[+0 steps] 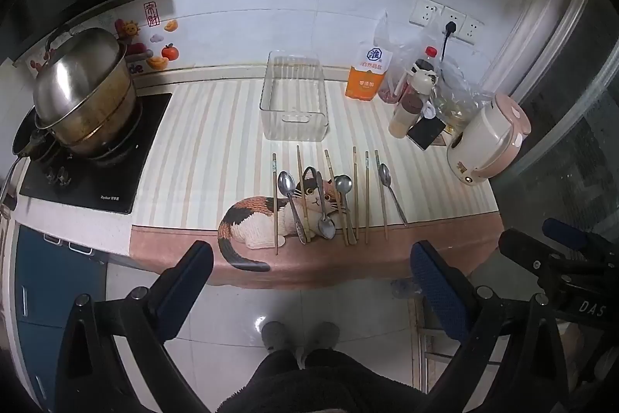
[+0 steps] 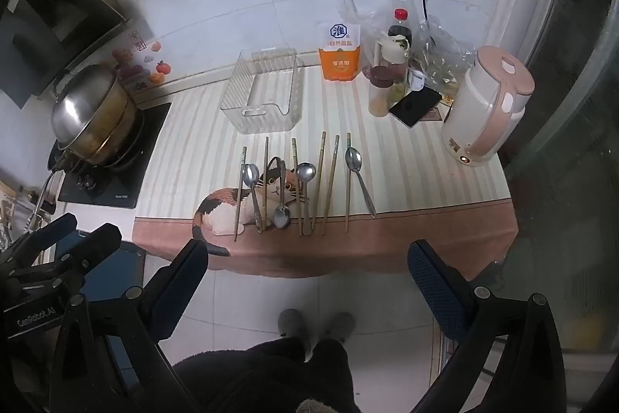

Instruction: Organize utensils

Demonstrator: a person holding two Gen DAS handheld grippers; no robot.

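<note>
Both grippers hang above the floor in front of the desk [image 1: 185, 149], tilted downward. The left gripper [image 1: 311, 271] has its jaws spread wide with nothing between them, and so does the right gripper [image 2: 307, 269]. On a striped mat with a calico cat picture [image 1: 255, 223] lie six wooden chopsticks [image 1: 366, 196] and four metal spoons [image 1: 288, 186], side by side, near the desk's front edge. A clear plastic bin [image 1: 294, 99] stands empty just behind them. To the right are a salt bag [image 1: 367, 74], a phone [image 1: 425, 132] and a pink kettle [image 1: 489, 138]; a steel pot [image 1: 85, 88] sits on the stove at left.
</note>
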